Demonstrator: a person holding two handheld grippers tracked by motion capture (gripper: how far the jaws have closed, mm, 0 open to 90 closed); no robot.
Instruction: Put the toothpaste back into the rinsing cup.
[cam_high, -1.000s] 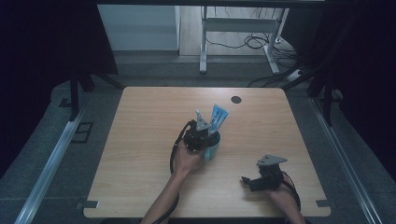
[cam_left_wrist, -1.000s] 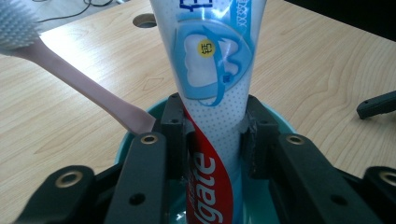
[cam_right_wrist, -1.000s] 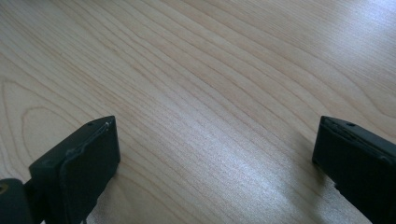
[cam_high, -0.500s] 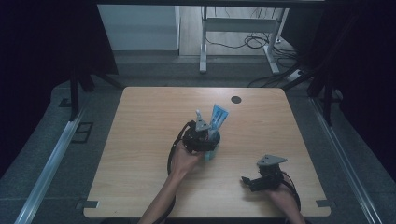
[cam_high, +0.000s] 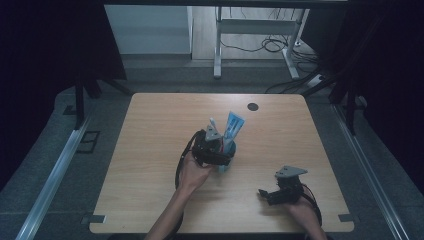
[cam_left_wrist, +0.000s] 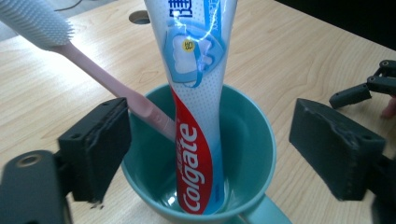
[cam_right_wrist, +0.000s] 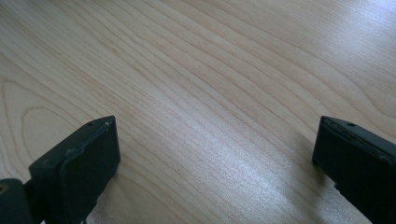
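A teal cup stands near the middle of the wooden table. It holds a Colgate toothpaste tube and a pink-handled toothbrush with a white head. My left gripper is right at the cup. In the left gripper view the cup's rim lies between the open jaws of my left gripper, with the tube upright and the toothbrush leaning left. My right gripper rests low on the table at the front right. Its own view shows my right gripper open over bare wood.
A dark round cable hole sits in the table's far side, also seen as the hole behind the cup. The other gripper's fingers show at the right of the left gripper view. Table legs and cables lie on the floor beyond.
My left hand and gripper have shifted only slightly at the cup. The right gripper has stayed where it was.
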